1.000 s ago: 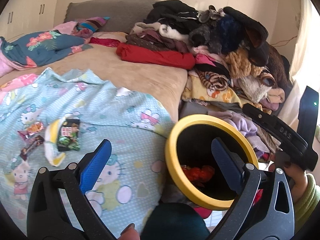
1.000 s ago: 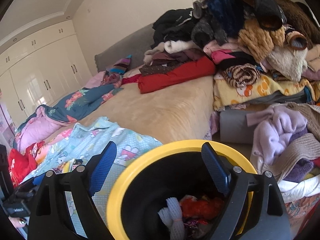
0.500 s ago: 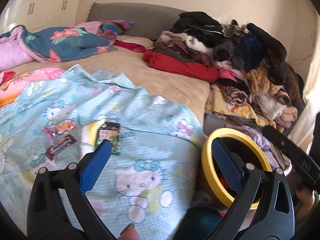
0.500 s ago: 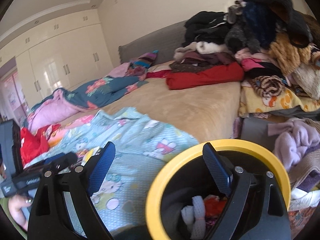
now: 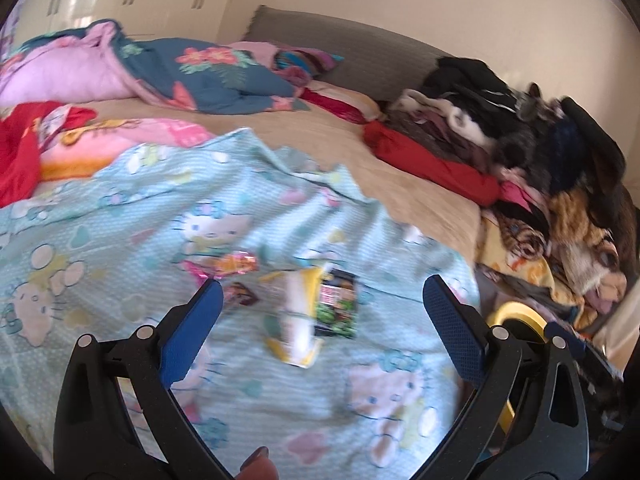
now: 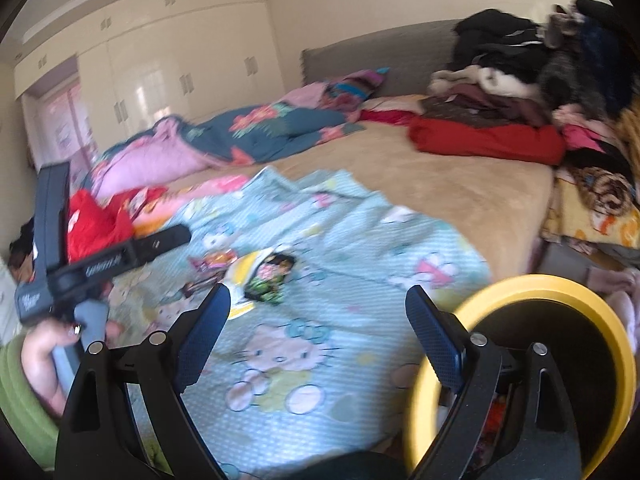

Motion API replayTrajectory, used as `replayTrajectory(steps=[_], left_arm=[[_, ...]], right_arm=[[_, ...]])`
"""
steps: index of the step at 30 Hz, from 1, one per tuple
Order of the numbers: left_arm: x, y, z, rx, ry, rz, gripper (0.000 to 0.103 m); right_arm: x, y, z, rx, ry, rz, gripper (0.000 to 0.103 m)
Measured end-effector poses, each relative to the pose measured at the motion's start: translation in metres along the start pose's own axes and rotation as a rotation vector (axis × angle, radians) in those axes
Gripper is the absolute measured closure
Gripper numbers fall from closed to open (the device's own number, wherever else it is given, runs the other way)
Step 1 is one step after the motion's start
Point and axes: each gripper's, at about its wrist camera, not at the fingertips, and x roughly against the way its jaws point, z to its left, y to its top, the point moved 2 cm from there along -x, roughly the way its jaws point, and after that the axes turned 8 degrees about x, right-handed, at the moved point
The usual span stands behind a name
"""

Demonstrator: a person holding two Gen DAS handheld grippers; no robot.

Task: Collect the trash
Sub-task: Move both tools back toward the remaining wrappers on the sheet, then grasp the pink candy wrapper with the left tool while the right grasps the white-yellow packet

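Note:
Several wrappers lie on the light blue Hello Kitty blanket [image 5: 120, 216]: a dark green packet [image 5: 336, 305], a yellow-white packet [image 5: 296, 320] and a pink wrapper [image 5: 226, 266]. They also show in the right wrist view, where the dark green packet [image 6: 270, 276] is plain. My left gripper [image 5: 318, 312] is open and empty, just short of the packets. My right gripper [image 6: 318, 316] is open and empty over the blanket. The black bin with a yellow rim [image 6: 532, 284] stands to the right of it, beside the bed, with some trash inside.
A big pile of clothes [image 5: 520, 140] covers the right side of the bed. A folded floral quilt [image 5: 160, 72] and red cloth [image 5: 20, 148] lie at the left. White wardrobes [image 6: 160, 72] line the far wall.
Both grippers have swung left from the bin toward the wrappers on the blanket. The bin has slid to the right edge of both views. Both grippers stay open.

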Motion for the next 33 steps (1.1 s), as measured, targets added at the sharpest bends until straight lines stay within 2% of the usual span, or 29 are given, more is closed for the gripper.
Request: replayTrajectory(steps=[7,9,17,23,28,32,33], left_arm=[[-0.005,0.011,0.045,0.077,0.050,0.001,0.011],[-0.007,0.013,0.057,0.099,0.055,0.005,0.014],[-0.026,0.015,0.091,0.187,0.047,0.070,0.039],[-0.040,0.020,0.100,0.221,0.028,0.095,0.045],[-0.054,0.021,0.102,0.234,0.020,0.119,0.048],[-0.065,0.021,0.103,0.250,0.021,0.137,0.054],[-0.068,0.020,0.103,0.255,0.022,0.142,0.054]], right_arm=[[-0.050,0.001,0.044,0.083,0.101,0.095,0.019],[-0.062,0.000,0.054,0.101,0.121,0.117,0.021],[-0.111,0.000,0.078,0.113,0.187,0.192,0.039],[-0.143,0.001,0.083,0.081,0.212,0.240,0.056],[-0.165,-0.001,0.082,0.056,0.214,0.286,0.064],[-0.166,-0.005,0.079,0.029,0.240,0.295,0.076],[-0.164,-0.005,0.078,0.016,0.253,0.296,0.076]])
